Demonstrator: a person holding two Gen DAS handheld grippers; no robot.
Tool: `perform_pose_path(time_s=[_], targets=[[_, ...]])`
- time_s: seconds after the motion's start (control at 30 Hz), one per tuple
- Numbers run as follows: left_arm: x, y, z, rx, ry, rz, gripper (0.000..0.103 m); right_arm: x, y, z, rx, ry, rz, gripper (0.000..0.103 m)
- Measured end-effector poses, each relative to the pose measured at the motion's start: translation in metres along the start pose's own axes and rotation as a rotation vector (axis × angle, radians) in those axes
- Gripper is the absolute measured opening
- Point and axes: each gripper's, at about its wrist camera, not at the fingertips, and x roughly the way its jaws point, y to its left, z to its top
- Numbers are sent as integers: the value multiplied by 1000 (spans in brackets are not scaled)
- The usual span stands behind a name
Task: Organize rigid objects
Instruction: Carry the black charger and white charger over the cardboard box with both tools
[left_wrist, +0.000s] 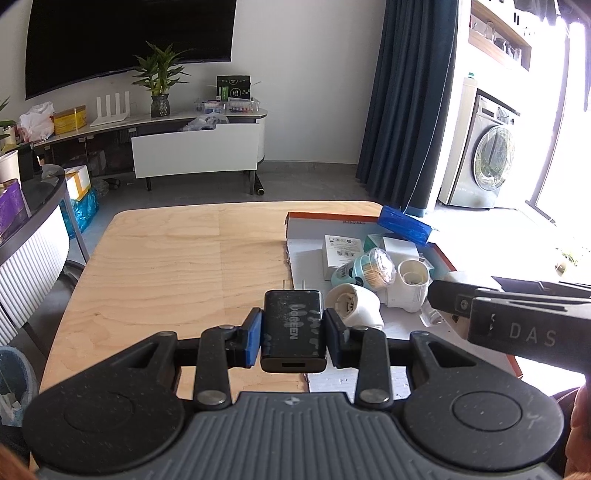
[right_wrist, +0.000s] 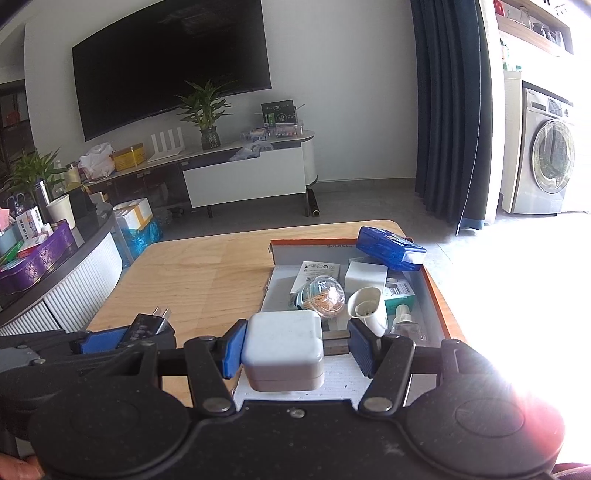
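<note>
While the wooden table (left_wrist: 166, 251) fills the middle of both views, its right part carries a shallow cardboard box (right_wrist: 436, 291) with an orange outer wall and a pale inside. A blue case (right_wrist: 391, 248) lies tilted on the box's far right corner. Below it, inside the box, sit a white carton with printed labels (left_wrist: 341, 249), a plain white block (right_wrist: 365, 277), a clear round tub of cotton swabs (right_wrist: 325, 295) lying on its side, a white plastic socket piece (right_wrist: 367, 304), a teal-and-white packet (right_wrist: 400, 297) and a small clear dropper bottle (right_wrist: 400, 319) (its lower part is hidden behind the gripper finger).

The left gripper (left_wrist: 293, 332) is closed partway on a black charger (left_wrist: 293, 328), both blue pads pressed against its sides; the charger's two prongs point away over bare wood, just left of the box's near left edge, and its port faces the camera. Another white socket piece (left_wrist: 356, 308) lies just right of it.

The right gripper (right_wrist: 295, 347) stands wider than the left. A white charger cube (right_wrist: 282, 350) sits between its fingers over the near end of the box: the left pad touches the cube, while a gap shows between the cube and the right pad.
</note>
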Motion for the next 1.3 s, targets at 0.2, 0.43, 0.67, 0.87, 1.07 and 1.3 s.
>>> perform_pose_path(time_s=[0.2, 0.43, 0.67, 0.87, 1.07, 1.3], targets=[[5, -9, -1, 25, 10, -19, 35, -1, -10, -1, 15, 0, -18, 70], [10, -18, 0, 46, 19, -42, 35, 0, -20, -1, 27, 1, -37, 71], [18, -28, -1, 62, 36, -67, 35, 3, -30, -1, 45, 7, -58, 71], [26, -36, -2, 72, 55, -87, 35, 8, -40, -1, 58, 20, -77, 71], [36, -44, -3, 87, 74, -107, 36, 20, -48, -2, 68, 44, -92, 71], [48, -55, -5, 98, 100, -131, 36, 34, -57, -2, 70, 65, -109, 71]])
